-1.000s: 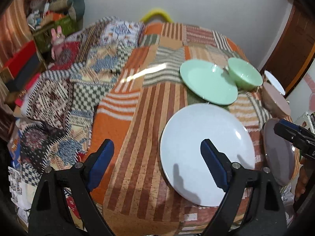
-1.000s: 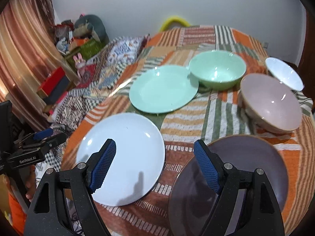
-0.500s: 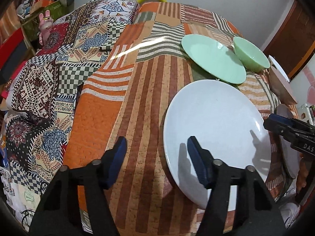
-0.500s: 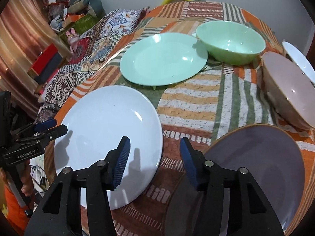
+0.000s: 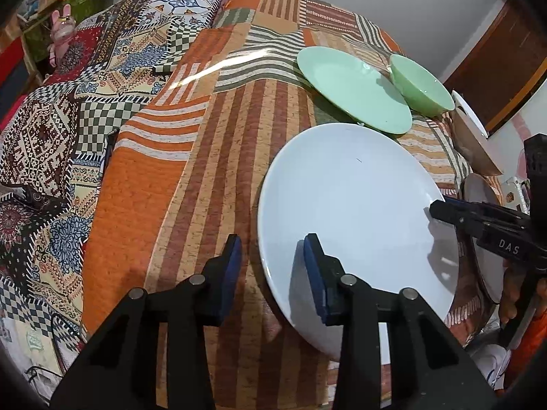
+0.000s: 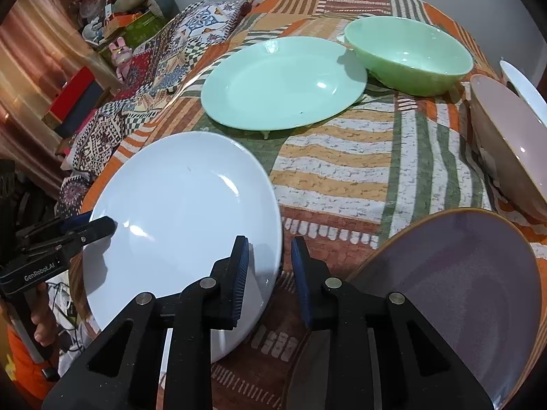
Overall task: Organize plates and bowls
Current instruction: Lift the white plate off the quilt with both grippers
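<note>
White plate [image 5: 355, 205]: lay on the patchwork tablecloth [image 5: 212, 157] at the near edge of the table, its near rim jutting past the cloth's edge.
Left gripper [image 5: 271, 266]: straddled the plate's left rim, one blue pad outside on the cloth side, one over the plate's face; jaws were closing, and the pads did not yet seem to pinch the rim.
Right gripper [image 6: 270, 270]: straddled the same plate's right rim, left pad over the plate, right pad outside it; jaws were closing, the gap already narrow, though whether the pads pressed the rim was hard to tell from this angle.
Green plate [image 6: 283, 82]: sat beyond the white plate, near the table's middle.
Green bowl [image 6: 408, 53]: stood just beside the green plate, to its right.
Purple plate [image 6: 454, 290]: lay right of the right gripper, near the table edge.
Pink bowl [image 6: 512, 140]: stood behind the purple plate, tilted.
White bowl [image 6: 526, 82]: was partly visible at the far right.
</note>
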The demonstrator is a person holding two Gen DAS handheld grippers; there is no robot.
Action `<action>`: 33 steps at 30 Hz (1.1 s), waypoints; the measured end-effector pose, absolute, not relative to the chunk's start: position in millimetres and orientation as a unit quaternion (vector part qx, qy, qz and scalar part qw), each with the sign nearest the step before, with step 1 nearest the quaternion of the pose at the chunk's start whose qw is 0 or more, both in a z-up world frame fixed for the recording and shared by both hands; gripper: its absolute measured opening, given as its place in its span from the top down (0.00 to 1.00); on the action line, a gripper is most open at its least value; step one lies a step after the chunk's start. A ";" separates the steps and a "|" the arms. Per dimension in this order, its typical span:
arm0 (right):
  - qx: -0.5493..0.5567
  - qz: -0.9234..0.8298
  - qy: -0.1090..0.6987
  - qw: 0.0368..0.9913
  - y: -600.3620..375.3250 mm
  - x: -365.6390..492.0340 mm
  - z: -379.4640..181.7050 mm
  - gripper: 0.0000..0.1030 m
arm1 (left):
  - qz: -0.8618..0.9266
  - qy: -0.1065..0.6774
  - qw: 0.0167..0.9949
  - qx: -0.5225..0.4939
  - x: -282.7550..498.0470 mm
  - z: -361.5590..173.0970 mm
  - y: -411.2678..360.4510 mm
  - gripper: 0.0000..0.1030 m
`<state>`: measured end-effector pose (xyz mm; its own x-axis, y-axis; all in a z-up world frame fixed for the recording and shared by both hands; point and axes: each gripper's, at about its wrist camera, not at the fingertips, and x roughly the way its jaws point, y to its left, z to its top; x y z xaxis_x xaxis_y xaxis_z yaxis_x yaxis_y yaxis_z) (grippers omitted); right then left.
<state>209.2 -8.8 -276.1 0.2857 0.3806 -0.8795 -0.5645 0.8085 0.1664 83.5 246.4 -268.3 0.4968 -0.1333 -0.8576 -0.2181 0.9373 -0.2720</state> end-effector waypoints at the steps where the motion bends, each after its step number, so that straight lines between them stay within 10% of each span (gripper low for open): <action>1: -0.090 0.303 0.522 0.792 -7.1 208.0 -277.5 0.78 | 0.024 0.501 0.847 -0.175 83.3 -268.2 245.6 0.64; 33: -0.061 0.305 0.484 0.818 -11.9 192.6 -248.5 0.74 | 0.042 0.459 0.872 -0.162 73.7 -221.2 228.7 0.67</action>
<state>192.6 -11.9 -248.5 0.3455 0.4390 -0.8294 -0.5575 0.8070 0.1949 73.7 228.7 -221.2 0.5745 -0.0756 -0.8150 -0.2225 0.9438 -0.2444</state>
